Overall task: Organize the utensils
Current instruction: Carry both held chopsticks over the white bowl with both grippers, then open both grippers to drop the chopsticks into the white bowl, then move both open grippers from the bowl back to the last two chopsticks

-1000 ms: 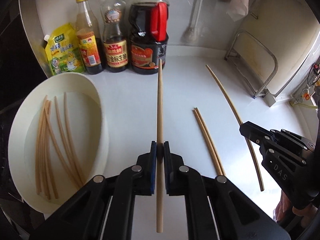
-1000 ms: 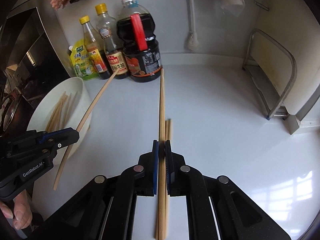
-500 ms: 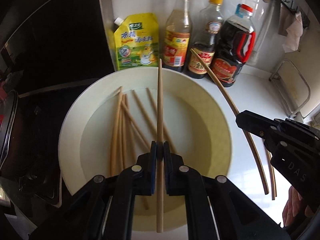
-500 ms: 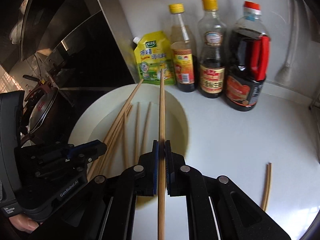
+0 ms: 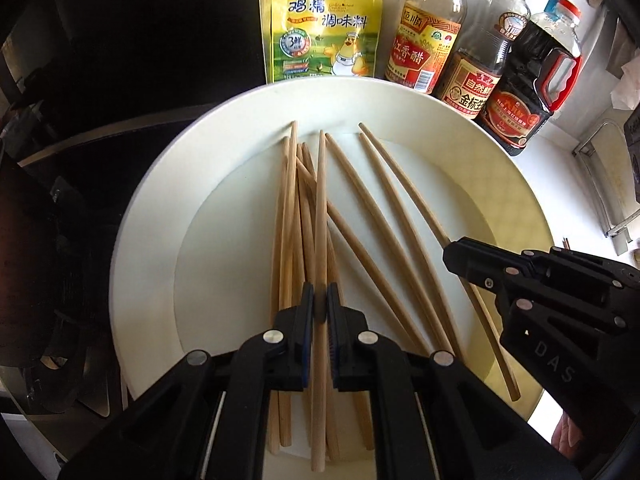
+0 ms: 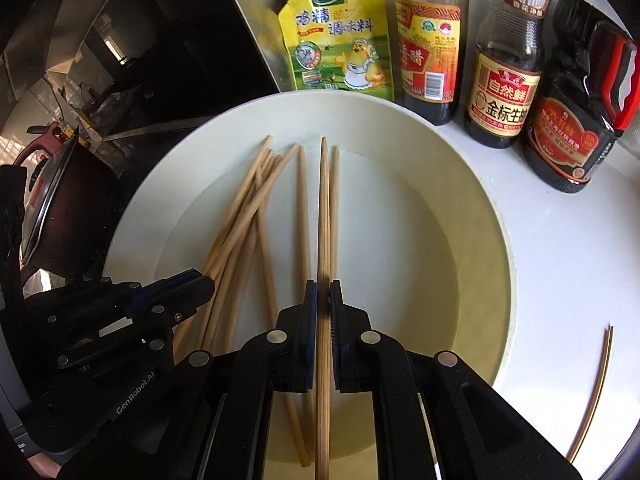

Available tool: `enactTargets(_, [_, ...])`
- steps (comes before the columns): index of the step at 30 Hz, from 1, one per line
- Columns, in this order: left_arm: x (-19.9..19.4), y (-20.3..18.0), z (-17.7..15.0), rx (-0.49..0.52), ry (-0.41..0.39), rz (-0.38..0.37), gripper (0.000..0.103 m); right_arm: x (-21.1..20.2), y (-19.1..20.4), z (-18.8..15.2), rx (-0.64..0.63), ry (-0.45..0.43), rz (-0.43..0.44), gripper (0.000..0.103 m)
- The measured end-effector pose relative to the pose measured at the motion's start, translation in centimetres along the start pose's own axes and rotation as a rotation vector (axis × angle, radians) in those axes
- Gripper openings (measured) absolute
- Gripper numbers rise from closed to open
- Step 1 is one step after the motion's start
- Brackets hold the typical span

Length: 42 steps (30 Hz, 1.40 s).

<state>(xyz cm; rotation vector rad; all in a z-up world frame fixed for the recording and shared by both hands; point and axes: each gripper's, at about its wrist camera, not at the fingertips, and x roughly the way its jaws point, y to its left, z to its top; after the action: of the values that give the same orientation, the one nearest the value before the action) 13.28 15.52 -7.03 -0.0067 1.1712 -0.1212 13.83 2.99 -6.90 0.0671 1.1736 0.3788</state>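
A white bowl [image 5: 152, 216] [image 6: 496, 216] fills both views, with several wooden chopsticks [image 5: 286, 220] [image 6: 302, 216] lying in it. My left gripper [image 5: 320, 292] is shut on one chopstick [image 5: 320, 200], which reaches low over the pile. It shows at the left of the right wrist view [image 6: 204, 280]. My right gripper [image 6: 323, 288] holds another chopstick [image 6: 323, 208] between its pads over the bowl's middle. Its jaws are starting to open, with the stick still between them. That gripper [image 5: 452, 250] and its stick [image 5: 400, 176] show on the right in the left wrist view.
A yellow seasoning pouch [image 5: 324, 24] and three sauce bottles [image 6: 504, 80] stand just behind the bowl. A dark stove with a pan [image 6: 52, 208] is to the left. Two loose chopsticks [image 6: 596, 392] lie on the white counter to the right, and a metal rack [image 5: 600, 184] stands further right.
Both grippers have swung left from the counter to over the bowl, each carrying its chopstick, and have sunk lower, so the bowl now fills both views.
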Motion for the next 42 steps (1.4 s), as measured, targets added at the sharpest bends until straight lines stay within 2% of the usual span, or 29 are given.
enactTargets(1, [0.0,0.1,0.0,-0.005,-0.002,-0.003,0.010,-0.1,-0.1,0.0,0.009,-0.003,0.000,0.013])
enactTargets(5, [-0.3,0.4,-0.1,-0.016,-0.018,-0.005,0.027,-0.6,0.0,-0.1,0.001,-0.026,-0.020,0.013])
enactTargets(12, [-1.1,0.8,-0.5,-0.026,-0.030,0.016,0.031,-1.9,0.0,-0.9,-0.005,-0.048,-0.031,0.016])
enactTargets(17, [-2.0,0.9,-1.0,-0.031,-0.050,0.006,0.044,-3.7,-0.4,-1.9,0.002,-0.076,-0.045,0.019])
enactTargets(21, [-2.8,0.4,-1.6,-0.027,-0.066,0.004,0.048,-5.1,-0.8,-2.8,0.018,-0.103,-0.047,0.023])
enactTargets(31, [-5.5,-2.5,-3.3,-0.007,-0.116,0.013,0.058,-8.7,-3.0,-5.7,0.050,-0.149,-0.062,0.028])
enactTargets(38, [-6.8,-5.1,-4.3,0.011,-0.125,0.003,0.068,-10.8,-5.3,-7.8,0.075,-0.163,-0.076,0.034])
enactTargets(42, [-7.2,-7.1,-4.9,0.021,-0.126,-0.009,0.071,-11.9,-6.5,-8.9,0.079,-0.168,-0.088,0.036])
